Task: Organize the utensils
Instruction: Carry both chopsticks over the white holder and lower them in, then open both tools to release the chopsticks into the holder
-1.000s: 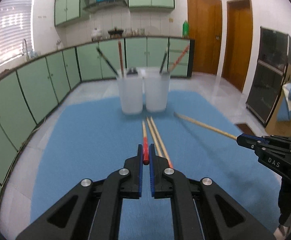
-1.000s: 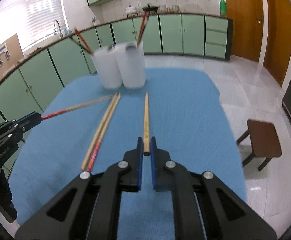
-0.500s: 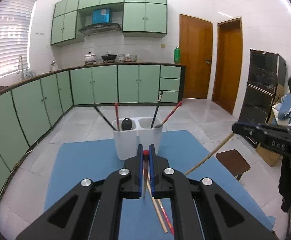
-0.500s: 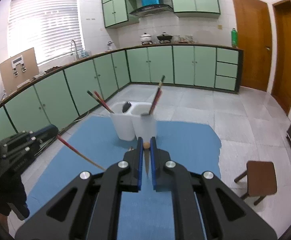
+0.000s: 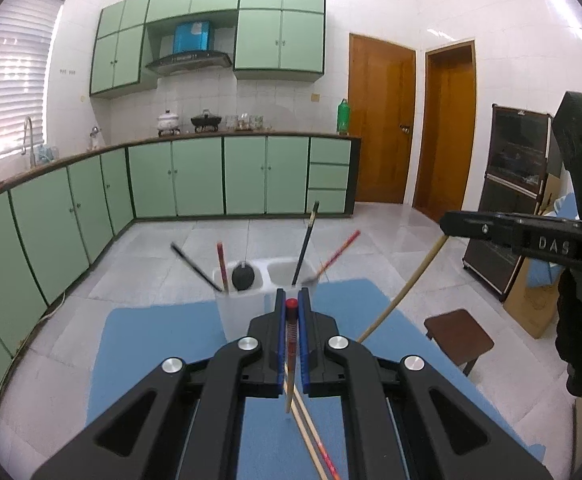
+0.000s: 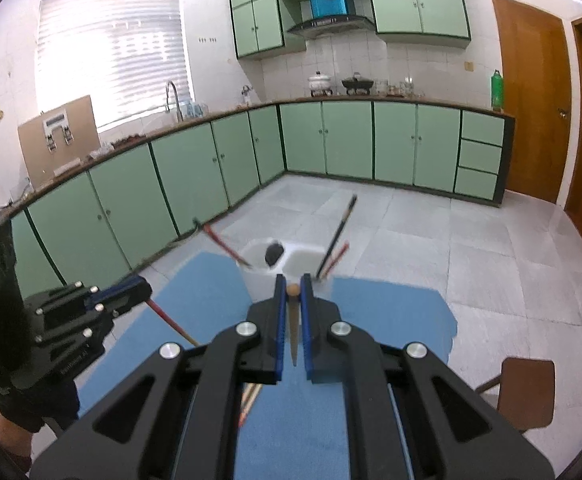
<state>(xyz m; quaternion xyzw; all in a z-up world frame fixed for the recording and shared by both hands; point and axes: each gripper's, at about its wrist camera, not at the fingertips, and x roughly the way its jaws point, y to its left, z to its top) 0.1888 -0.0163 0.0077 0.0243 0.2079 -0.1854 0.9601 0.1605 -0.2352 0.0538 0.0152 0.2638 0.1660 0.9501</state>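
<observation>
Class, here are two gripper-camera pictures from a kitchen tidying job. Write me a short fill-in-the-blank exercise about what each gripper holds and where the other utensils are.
1. The left gripper is shut on a chopstick with a ____ top end.
2. The right gripper is shut on a plain ____ chopstick.
3. The white holder has ____ compartments.
4. Two more chopsticks lie on the ____ mat.

Missing words: red; wooden; two; blue

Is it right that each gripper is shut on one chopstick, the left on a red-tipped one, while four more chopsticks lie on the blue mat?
Not quite: only two chopsticks lie on the blue mat, as the left wrist view shows. The rest holds: the left gripper grips the red-tipped chopstick and the right gripper grips a plain wooden chopstick.
</observation>
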